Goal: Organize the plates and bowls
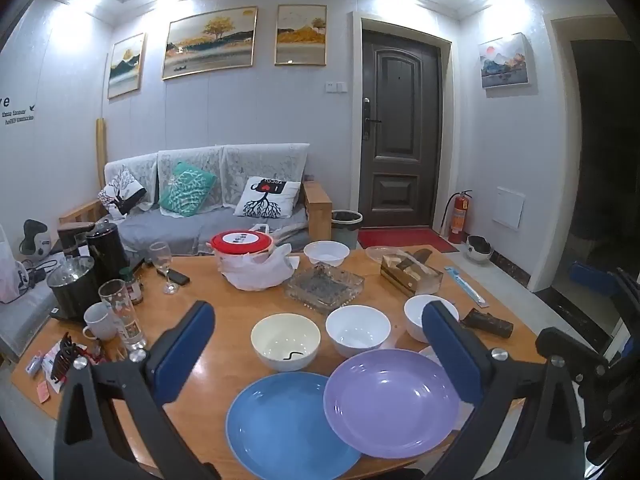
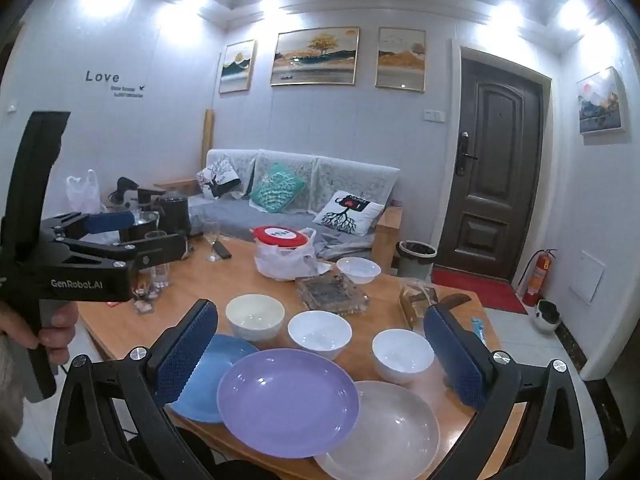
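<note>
Plates and bowls sit on the near half of a wooden table, none held. Left gripper hovers above the table edge, jaws spread wide, nothing between the blue pads. Under that gap: blue plate, nearest and to the left, with the purple plate overlapping its right rim. Past them a row of three bowls: cream bowl with a small dark mark inside, white bowl in the middle, second white bowl partly behind the right pad.

Right gripper also parted wide and empty, over the same group. In the right wrist view the purple plate is centred in the gap, lying over the blue plate on its left and over a clear plate on its right. Cream bowl, white bowl and second white bowl lie just beyond, apart from each other.

Plates are shallow, round, glossy, plastic-looking; clear plate is translucent with glare. Bowls are round, deep and smooth. A fourth small white bowl sits at the far side, well apart, behind a square glass ashtray. Red-lidded container in a white bag stands left of it. Left gripper body shows at the left of the right wrist view, held by a hand.
</note>
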Available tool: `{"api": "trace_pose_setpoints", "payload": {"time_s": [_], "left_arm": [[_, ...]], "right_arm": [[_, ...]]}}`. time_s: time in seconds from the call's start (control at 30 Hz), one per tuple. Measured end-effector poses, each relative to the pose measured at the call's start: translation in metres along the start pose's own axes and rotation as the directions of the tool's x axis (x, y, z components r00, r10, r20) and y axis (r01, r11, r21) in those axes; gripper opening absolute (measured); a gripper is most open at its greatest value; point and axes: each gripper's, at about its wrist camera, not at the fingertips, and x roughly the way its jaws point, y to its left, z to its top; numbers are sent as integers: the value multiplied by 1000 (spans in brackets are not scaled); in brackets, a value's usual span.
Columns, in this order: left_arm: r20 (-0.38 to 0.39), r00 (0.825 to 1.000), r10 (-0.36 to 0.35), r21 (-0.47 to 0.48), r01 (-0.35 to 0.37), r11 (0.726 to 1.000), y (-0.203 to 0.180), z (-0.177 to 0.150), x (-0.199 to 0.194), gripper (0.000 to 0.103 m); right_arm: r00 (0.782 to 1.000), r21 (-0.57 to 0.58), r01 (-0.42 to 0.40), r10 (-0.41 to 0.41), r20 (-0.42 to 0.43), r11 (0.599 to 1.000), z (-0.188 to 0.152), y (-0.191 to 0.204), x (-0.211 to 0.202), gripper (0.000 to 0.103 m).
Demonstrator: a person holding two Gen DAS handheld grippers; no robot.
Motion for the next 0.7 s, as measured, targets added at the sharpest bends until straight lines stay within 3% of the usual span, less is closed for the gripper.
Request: {"api": "trace_pose_setpoints", "payload": {"time_s": [0.7], "left_arm": [[-9, 1000, 3, 10, -3, 1000, -2, 1, 2, 103]], "right_arm": [[1000, 1, 6, -6, -4, 1000, 1, 4, 4, 102]]}}
